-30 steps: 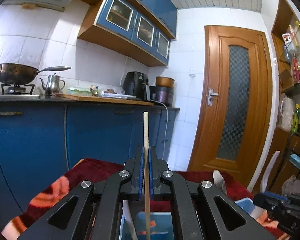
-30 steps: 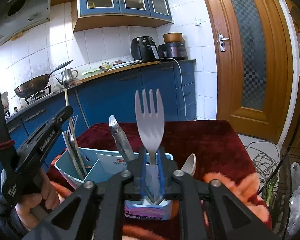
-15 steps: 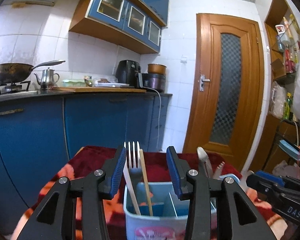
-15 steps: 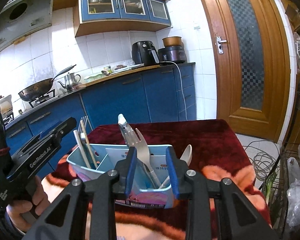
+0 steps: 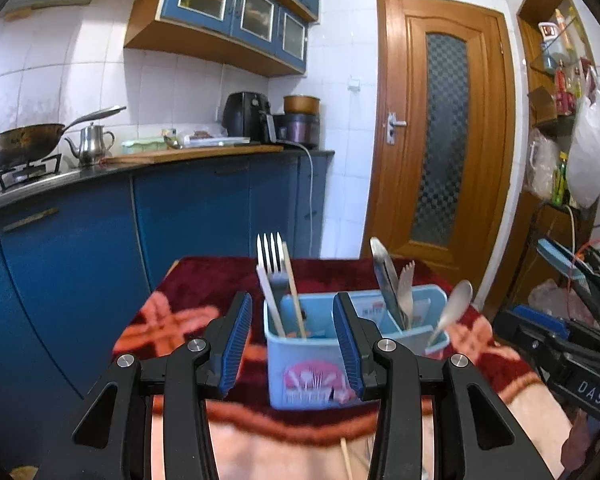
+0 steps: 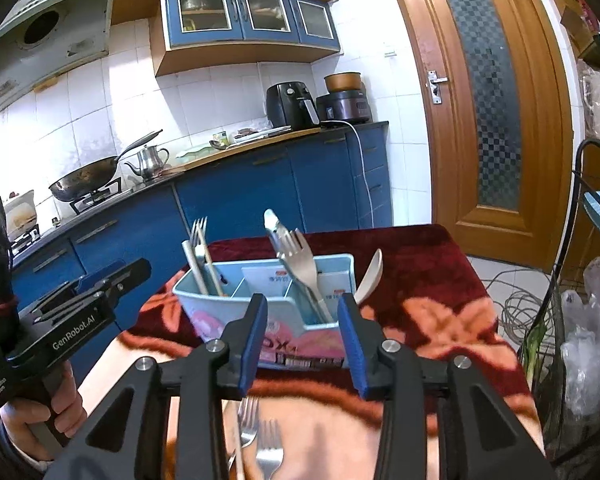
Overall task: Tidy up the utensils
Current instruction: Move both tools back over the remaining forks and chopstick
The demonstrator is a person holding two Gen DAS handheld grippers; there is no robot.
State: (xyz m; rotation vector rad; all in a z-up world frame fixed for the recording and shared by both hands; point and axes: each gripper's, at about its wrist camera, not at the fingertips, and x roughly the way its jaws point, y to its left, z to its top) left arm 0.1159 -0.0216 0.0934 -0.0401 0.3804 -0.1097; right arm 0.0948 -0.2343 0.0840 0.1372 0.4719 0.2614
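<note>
My left claw (image 5: 292, 344) stands apart with nothing between its blue pads; its jaws have just been opening. My right claw (image 6: 302, 340) is likewise apart and empty, its jaws just widening too. Just beyond both sits the light blue utensil caddy (image 5: 312, 364) on the desk (image 5: 172, 320) with its red floral cloth. A fork (image 5: 271, 256) and chopstick (image 5: 294, 300) stand in its left compartment, tongs (image 6: 278, 232) and another fork (image 6: 300, 264) farther right, and a spoon (image 6: 370, 276) at the right end. Two loose forks (image 6: 260, 432) lie on the near cloth.
</note>
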